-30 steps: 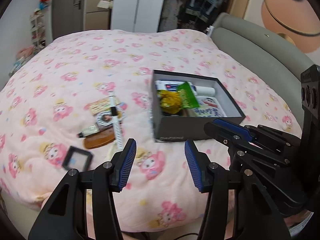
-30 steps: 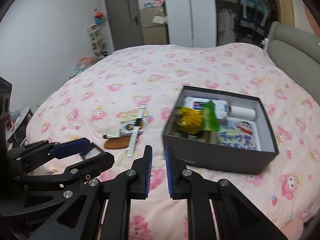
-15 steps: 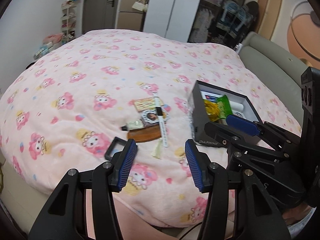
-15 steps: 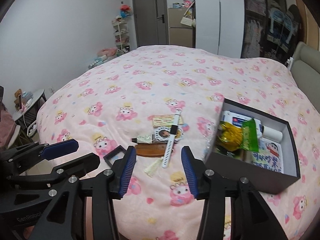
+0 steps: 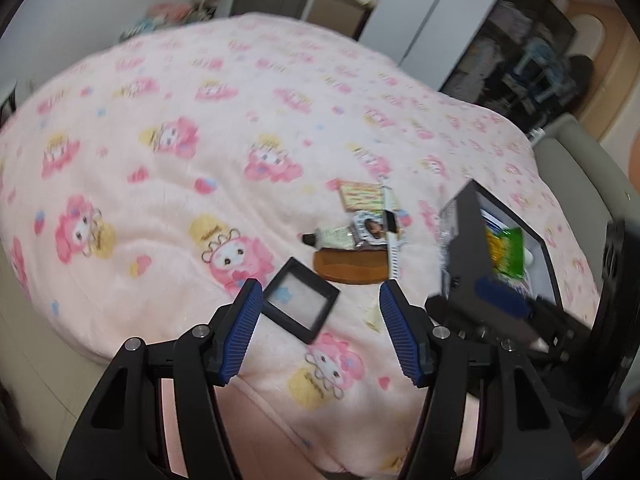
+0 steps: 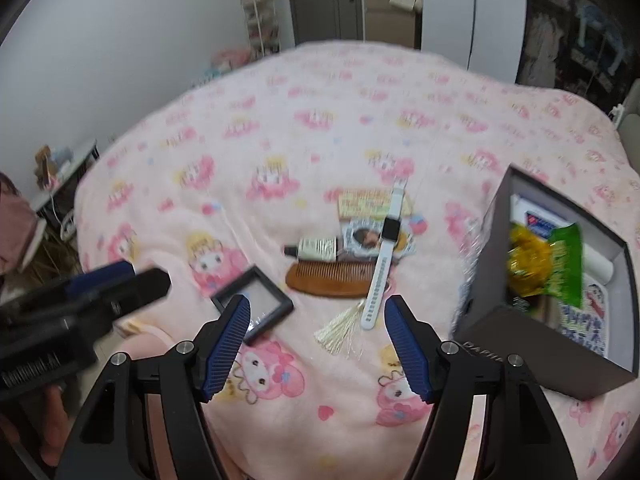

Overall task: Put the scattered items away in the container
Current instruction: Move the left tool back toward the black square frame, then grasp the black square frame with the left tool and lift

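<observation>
A dark box (image 6: 532, 344) (image 5: 464, 256) lies on the pink bed at the right, holding snack packets and a white tube. Scattered left of it are a white watch (image 6: 382, 256) (image 5: 391, 236), a brown comb (image 6: 332, 280) (image 5: 352, 270), a small tube (image 6: 316, 249) (image 5: 332, 238), cards (image 6: 368, 204) (image 5: 362, 196), a tassel (image 6: 340, 326) and a small black frame (image 6: 254, 304) (image 5: 300, 304). My left gripper (image 5: 320, 336) is open, just short of the frame. My right gripper (image 6: 316, 348) is open, near the tassel and watch.
The bed's near edge (image 5: 280, 416) runs just under both grippers. Wardrobes and a door (image 6: 328, 0) stand behind the bed, a grey headboard (image 5: 576, 184) at the right, and a small side table (image 6: 64, 172) at the left.
Both grippers have swung left from the box toward the scattered items and come closer. The right gripper has opened from nearly shut to wide.
</observation>
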